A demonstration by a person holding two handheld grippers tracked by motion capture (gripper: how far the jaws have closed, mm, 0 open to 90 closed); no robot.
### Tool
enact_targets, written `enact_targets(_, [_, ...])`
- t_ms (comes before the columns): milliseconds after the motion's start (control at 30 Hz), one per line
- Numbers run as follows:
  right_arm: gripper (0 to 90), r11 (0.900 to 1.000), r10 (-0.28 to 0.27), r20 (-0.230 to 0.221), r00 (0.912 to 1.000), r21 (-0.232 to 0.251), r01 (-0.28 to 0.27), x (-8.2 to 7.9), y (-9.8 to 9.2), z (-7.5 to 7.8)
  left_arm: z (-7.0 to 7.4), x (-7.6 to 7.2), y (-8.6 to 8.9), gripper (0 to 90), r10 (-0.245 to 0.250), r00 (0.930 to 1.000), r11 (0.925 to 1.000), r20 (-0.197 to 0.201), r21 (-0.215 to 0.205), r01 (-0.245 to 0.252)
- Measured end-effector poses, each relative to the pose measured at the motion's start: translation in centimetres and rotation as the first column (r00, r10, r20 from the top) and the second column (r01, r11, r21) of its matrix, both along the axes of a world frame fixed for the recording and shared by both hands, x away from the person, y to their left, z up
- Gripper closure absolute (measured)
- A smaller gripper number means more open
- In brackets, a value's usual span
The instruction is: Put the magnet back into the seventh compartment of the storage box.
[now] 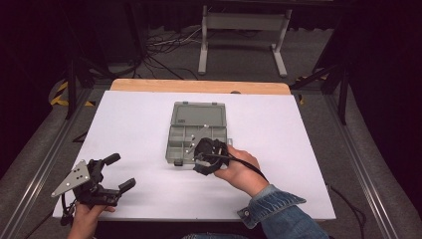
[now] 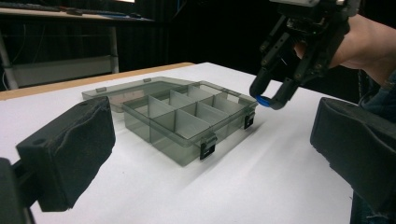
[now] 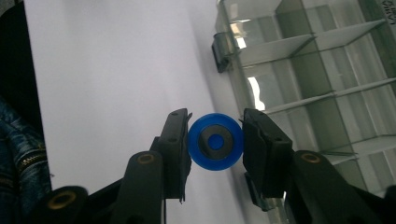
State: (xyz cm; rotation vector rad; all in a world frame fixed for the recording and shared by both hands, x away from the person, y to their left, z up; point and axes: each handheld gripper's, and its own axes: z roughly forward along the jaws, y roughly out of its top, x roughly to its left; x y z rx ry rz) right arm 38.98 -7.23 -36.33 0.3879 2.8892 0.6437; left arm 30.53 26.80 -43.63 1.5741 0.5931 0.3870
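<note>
A grey see-through compartment box (image 1: 180, 145) lies open at the table's middle, its lid (image 1: 198, 114) flat behind it. My right gripper (image 1: 205, 158) hovers at the box's near right corner, shut on a small blue round disc (image 3: 215, 141) with a dark centre. From the left gripper view, that disc (image 2: 262, 100) hangs just above the box's front right corner (image 2: 250, 112). My left gripper (image 1: 120, 171) rests at the table's near left, open, its padded fingers (image 2: 70, 149) wide apart with nothing between them. The box's compartments (image 3: 322, 88) look empty.
A white sheet (image 1: 139, 114) covers the table, with a wooden edge (image 1: 199, 86) at the back. Metal rails (image 1: 40, 169) run along both sides. A white stand (image 1: 244, 22) and cables lie on the floor beyond. A denim sleeve (image 1: 283, 211) reaches in from the near right.
</note>
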Motion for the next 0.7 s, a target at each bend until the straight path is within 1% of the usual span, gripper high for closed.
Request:
enact_targets(33, [62.2, 1.0, 0.0, 0.001, 1.0, 0.001, 0.0, 0.2, -0.1, 0.0, 0.0, 0.0, 0.0, 0.8, 0.0, 1.0, 1.0, 0.0, 0.0, 0.0])
enact_targets(100, [62.2, 1.0, -0.016, 0.001, 0.9999, 0.004, 0.016, 0.7, -0.2, 0.0, 0.0, 0.0, 0.0, 0.8, 0.0, 1.0, 1.0, 0.0, 0.0, 0.0])
enact_targets(200, [62.2, 0.999, -0.034, 0.004, 0.9994, -0.004, 0.034, 1.5, -0.3, 0.0, 0.0, 0.0, 0.0, 0.8, 0.0, 1.0, 1.0, -0.001, 0.0, 0.0])
enact_targets(333, [62.2, 0.999, -0.04, 0.011, 0.9991, -0.017, 0.04, 1.9, -0.2, -0.1, 0.0, 0.0, 0.0, 0.8, 0.002, 1.0, 1.0, 0.0, 0.0, -0.002])
enact_targets(667, [62.2, 0.996, -0.087, 0.012, 0.9961, 0.006, 0.087, 3.6, -0.7, -0.4, -0.1, 0.1, 0.0, 0.7, 0.001, 1.0, 1.0, -0.005, -0.001, -0.001])
enact_targets(700, [62.2, 0.996, -0.088, 0.012, 0.9961, 0.007, 0.088, 3.7, -0.8, -0.4, 0.0, 0.1, 0.0, 0.7, 0.002, 1.0, 1.0, 0.002, 0.003, -0.002])
